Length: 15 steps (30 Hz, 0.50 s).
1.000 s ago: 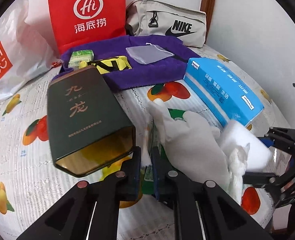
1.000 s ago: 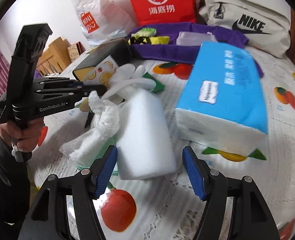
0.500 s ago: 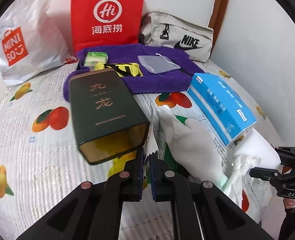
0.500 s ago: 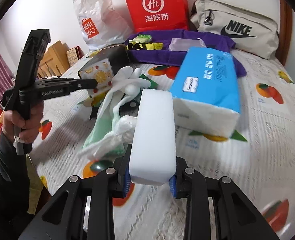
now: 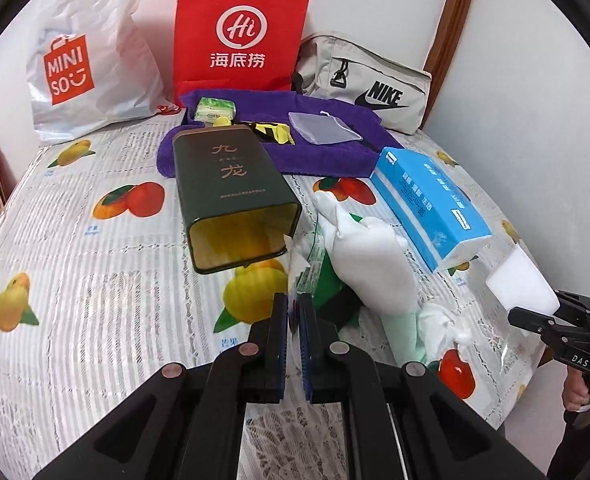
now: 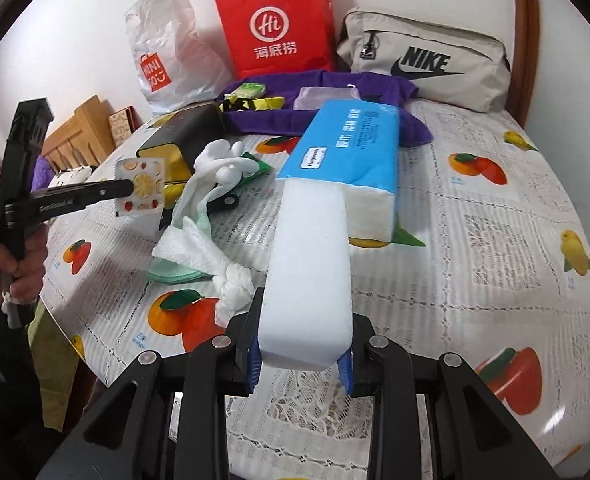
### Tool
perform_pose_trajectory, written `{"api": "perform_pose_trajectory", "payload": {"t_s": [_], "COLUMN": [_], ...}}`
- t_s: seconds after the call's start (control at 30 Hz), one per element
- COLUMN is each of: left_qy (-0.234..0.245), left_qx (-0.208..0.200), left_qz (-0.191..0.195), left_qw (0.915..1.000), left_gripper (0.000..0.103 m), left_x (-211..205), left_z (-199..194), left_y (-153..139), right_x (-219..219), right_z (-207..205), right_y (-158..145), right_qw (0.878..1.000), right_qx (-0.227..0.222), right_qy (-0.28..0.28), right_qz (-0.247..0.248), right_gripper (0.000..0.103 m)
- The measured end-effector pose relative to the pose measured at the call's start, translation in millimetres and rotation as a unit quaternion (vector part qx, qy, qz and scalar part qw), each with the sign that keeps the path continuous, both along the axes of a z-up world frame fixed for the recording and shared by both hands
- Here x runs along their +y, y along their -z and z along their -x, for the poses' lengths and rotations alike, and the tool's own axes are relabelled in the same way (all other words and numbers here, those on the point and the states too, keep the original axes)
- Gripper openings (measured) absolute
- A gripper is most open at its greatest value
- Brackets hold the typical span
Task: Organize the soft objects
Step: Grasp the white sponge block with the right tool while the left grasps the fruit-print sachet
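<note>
My right gripper (image 6: 301, 354) is shut on a white sponge block (image 6: 309, 264) and holds it above the table; the block also shows in the left wrist view (image 5: 521, 282). My left gripper (image 5: 293, 308) is shut on a thin fruit-print packet (image 6: 141, 188), lifted off the table; in the left wrist view only its edge (image 5: 295, 264) shows. A white glove (image 5: 369, 258) lies on a green cloth (image 5: 403, 330) beside a knotted white wipe (image 5: 441, 326). A blue tissue pack (image 5: 427, 200) lies right of them.
A dark green open tin (image 5: 231, 192) lies on its side. A purple towel (image 5: 279, 140) at the back holds small packets and a pouch. Miniso bag (image 5: 83, 60), red paper bag (image 5: 241, 36) and Nike bag (image 5: 371, 84) stand against the wall. The table edge is near right.
My right gripper closed on the sponge block and lifted it. My left gripper rose and drew back with the packet, away from the glove pile.
</note>
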<state>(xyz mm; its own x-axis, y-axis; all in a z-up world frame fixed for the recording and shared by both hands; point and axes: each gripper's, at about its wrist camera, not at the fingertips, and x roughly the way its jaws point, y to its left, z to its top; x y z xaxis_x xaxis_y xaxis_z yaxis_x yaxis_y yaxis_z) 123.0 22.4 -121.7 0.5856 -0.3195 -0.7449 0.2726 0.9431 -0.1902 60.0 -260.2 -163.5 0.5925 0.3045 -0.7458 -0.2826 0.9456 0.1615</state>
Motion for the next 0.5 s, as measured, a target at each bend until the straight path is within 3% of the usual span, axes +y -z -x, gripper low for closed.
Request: {"api": "perform_pose_trajectory", "payload": {"t_s": [0.5], "left_qy": [-0.017], "left_qx": [-0.007], "left_qz": [0.02], "left_qw": [0.9996], "left_gripper": [0.005], "left_x": [4], "left_z": [2], "left_y": [-20], "right_x": [9], "right_z": [-7], "right_y": [-27], "right_qw": [1.0], "right_qx": [-0.017], "right_qy": [-0.005], "right_qz": [-0.001], "right_gripper": [0.03]}}
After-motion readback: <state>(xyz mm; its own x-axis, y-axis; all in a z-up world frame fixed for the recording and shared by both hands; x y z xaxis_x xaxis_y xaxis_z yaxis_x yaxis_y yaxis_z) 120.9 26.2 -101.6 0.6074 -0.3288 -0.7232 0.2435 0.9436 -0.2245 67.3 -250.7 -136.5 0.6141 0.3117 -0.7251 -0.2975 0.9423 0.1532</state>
